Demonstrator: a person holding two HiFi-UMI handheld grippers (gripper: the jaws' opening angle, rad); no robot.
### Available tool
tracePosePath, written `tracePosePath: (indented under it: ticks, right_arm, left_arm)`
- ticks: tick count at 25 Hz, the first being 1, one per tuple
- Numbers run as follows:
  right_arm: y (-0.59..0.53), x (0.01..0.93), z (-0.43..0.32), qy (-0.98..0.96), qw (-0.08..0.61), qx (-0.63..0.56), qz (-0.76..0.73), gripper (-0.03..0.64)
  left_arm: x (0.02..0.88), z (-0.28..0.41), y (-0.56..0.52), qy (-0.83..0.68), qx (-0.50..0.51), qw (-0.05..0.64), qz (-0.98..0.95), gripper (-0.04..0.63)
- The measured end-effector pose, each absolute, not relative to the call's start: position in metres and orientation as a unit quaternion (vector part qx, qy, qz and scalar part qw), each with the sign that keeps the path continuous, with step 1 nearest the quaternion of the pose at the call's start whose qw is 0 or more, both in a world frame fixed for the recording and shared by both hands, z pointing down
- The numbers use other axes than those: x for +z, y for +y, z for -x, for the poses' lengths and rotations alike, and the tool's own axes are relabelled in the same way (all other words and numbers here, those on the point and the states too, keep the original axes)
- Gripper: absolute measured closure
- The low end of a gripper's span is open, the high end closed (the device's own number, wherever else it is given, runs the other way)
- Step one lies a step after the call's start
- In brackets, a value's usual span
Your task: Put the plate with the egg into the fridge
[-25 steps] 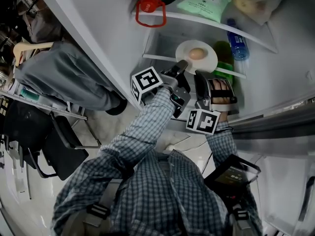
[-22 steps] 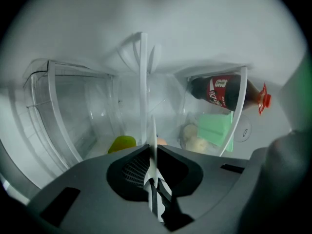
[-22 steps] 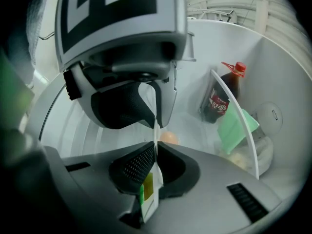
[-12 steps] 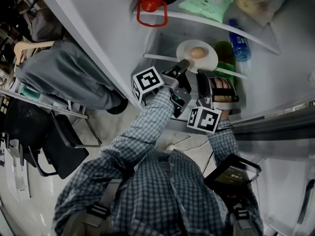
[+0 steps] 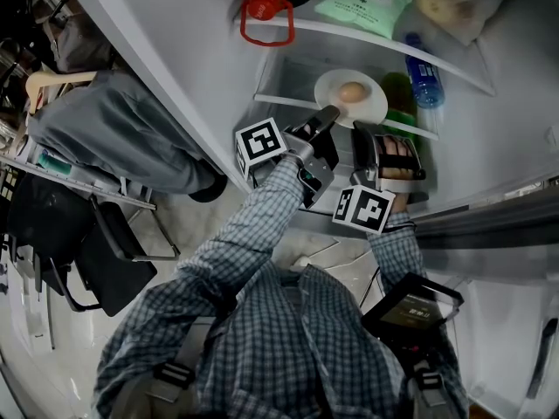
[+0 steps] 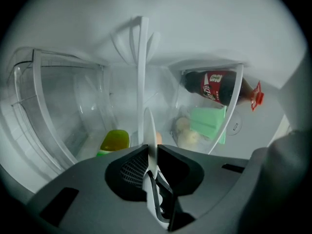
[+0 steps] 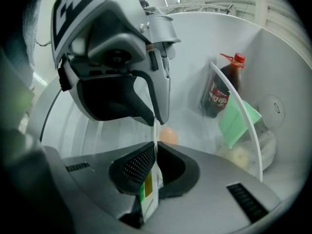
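Note:
A white plate carrying a brown egg is held level inside the open fridge, over a lower shelf. My left gripper is shut on the plate's near left rim. My right gripper is shut on the near right rim. In the left gripper view the plate appears edge-on between the jaws, with a sliver of egg behind it. The right gripper view shows the plate rim pinched, the egg beyond, and the left gripper right above it.
A glass shelf above holds a green packet and a red-handled item. A blue bottle and a green bottle stand right of the plate. A cola bottle sits in the fridge. A seated person's leg is at the left.
Both grippers and the plate have crept slightly farther into the fridge; the grips are unchanged.

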State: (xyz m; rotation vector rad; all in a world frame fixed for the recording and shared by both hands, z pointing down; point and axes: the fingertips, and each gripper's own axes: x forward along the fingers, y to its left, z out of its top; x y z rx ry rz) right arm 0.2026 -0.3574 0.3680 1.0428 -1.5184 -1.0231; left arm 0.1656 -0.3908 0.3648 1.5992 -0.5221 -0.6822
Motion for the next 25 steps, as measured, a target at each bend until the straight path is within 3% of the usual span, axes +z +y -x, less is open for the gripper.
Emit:
tracePosePath:
  ticks: [20, 25]
  right_arm:
    - [-0.375, 0.369, -0.198, -0.648, 0.47, -0.411, -0.436, 0.595]
    - [-0.373, 0.366, -0.202, -0.659, 0.451, -0.395, -0.454, 0.562]
  left_arm:
    - [0.362, -0.176, -0.349, -0.182, -0.255, 0.597, -0.739, 0.557]
    - [0.36, -0.177, -0.348, -0.175, -0.258, 0.584, -0.749, 0.557]
